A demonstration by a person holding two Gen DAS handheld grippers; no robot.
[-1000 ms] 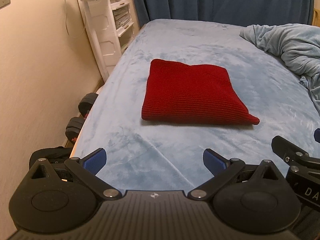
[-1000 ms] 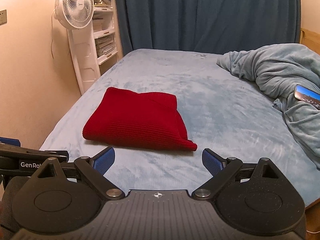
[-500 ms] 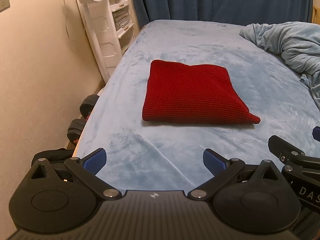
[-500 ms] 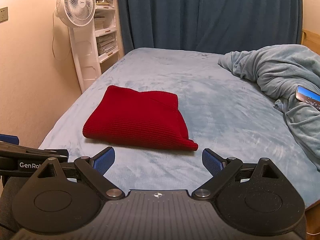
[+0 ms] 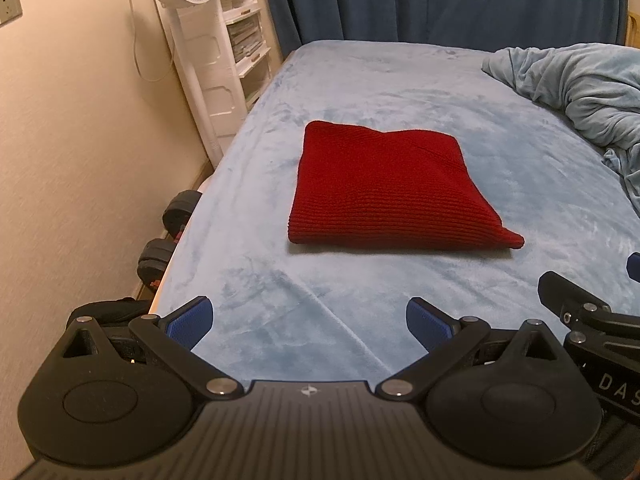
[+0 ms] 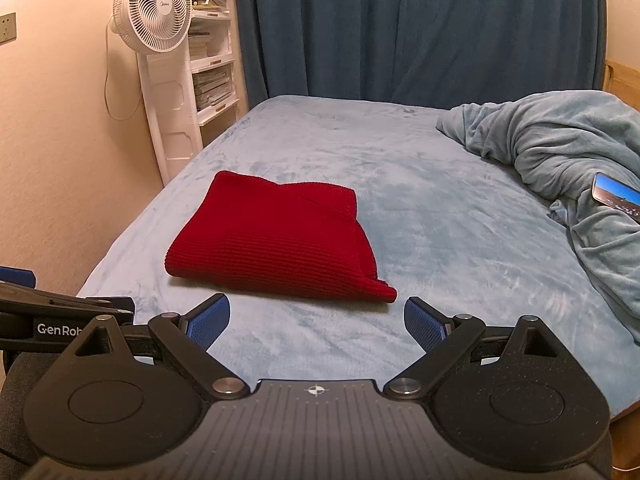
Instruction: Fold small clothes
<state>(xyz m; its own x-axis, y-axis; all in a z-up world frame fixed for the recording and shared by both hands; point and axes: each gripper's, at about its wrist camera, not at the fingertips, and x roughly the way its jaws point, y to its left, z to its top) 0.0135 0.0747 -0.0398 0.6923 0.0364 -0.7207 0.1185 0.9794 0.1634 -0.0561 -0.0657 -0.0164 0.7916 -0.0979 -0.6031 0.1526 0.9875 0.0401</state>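
A red knit garment [image 5: 384, 188] lies folded into a flat rectangle on the light blue bed [image 5: 360, 92]. It also shows in the right wrist view [image 6: 280, 240]. My left gripper [image 5: 309, 322] is open and empty, held back over the bed's near edge, well short of the garment. My right gripper [image 6: 317, 320] is open and empty, just in front of the garment's near right corner. The right gripper's side shows at the right edge of the left wrist view [image 5: 592, 320].
A crumpled light blue blanket [image 6: 560, 152] is heaped at the bed's right, with a phone [image 6: 616, 196] on it. A white fan [image 6: 152, 12] and shelves [image 6: 212, 60] stand at the left wall. Dumbbells [image 5: 168, 236] lie on the floor beside the bed. A dark blue curtain [image 6: 400, 28] hangs behind.
Both grippers have drawn back and tilted up slightly, so the garment sits a little lower in view. The garment has not moved; both stay open.
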